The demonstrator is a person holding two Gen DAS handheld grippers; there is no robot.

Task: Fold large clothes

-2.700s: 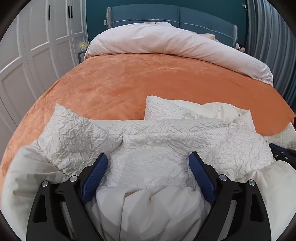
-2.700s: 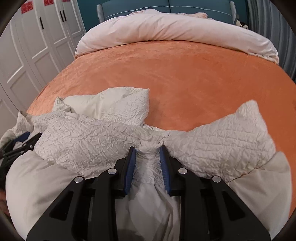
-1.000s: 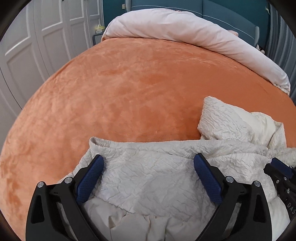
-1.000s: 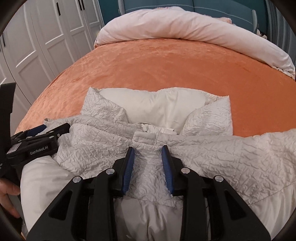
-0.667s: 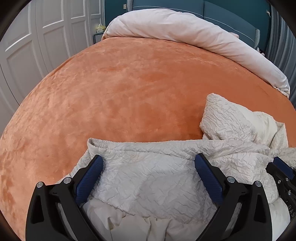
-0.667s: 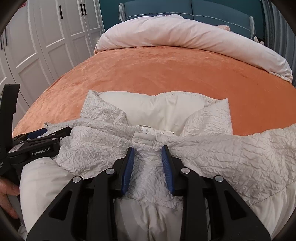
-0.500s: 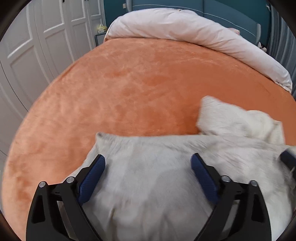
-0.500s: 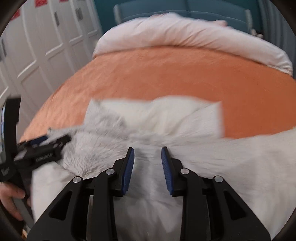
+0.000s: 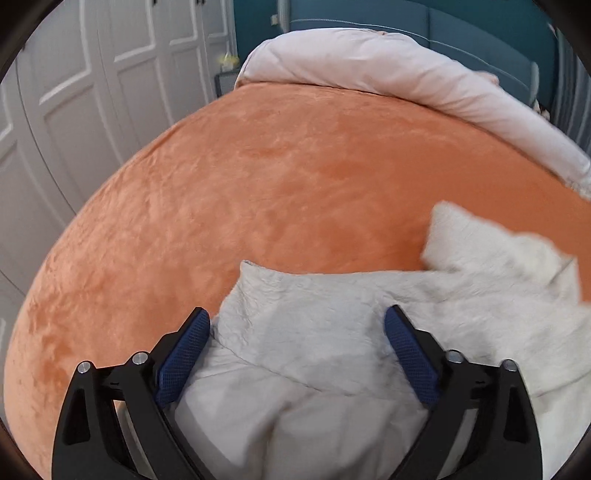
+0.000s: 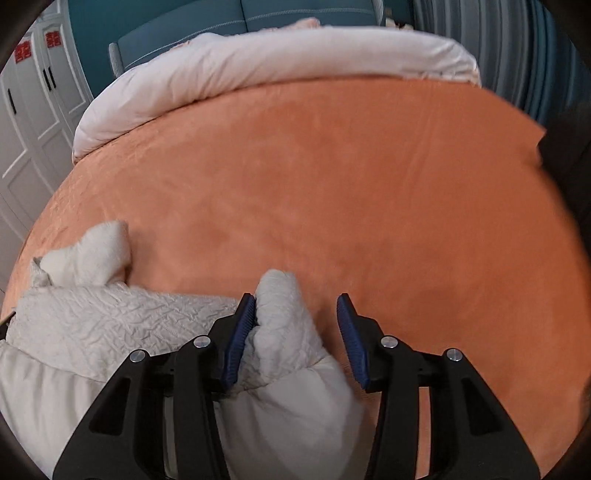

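A large cream crinkled garment lies bunched at the near edge of the orange bed. My left gripper is open, its jaws wide apart over the garment's left end. In the right wrist view the garment lies at the lower left. My right gripper is open, and a rounded fold of the cloth rests between its jaws against the left pad, with a gap to the right pad.
A pale rolled duvet lies across the far end of the bed before a teal headboard. White wardrobe doors stand to the left. Grey curtains hang at the right.
My right gripper has opened and swung right, letting go of the garment's middle. My left gripper stayed open and shifted a little. The garment has bunched toward the left.
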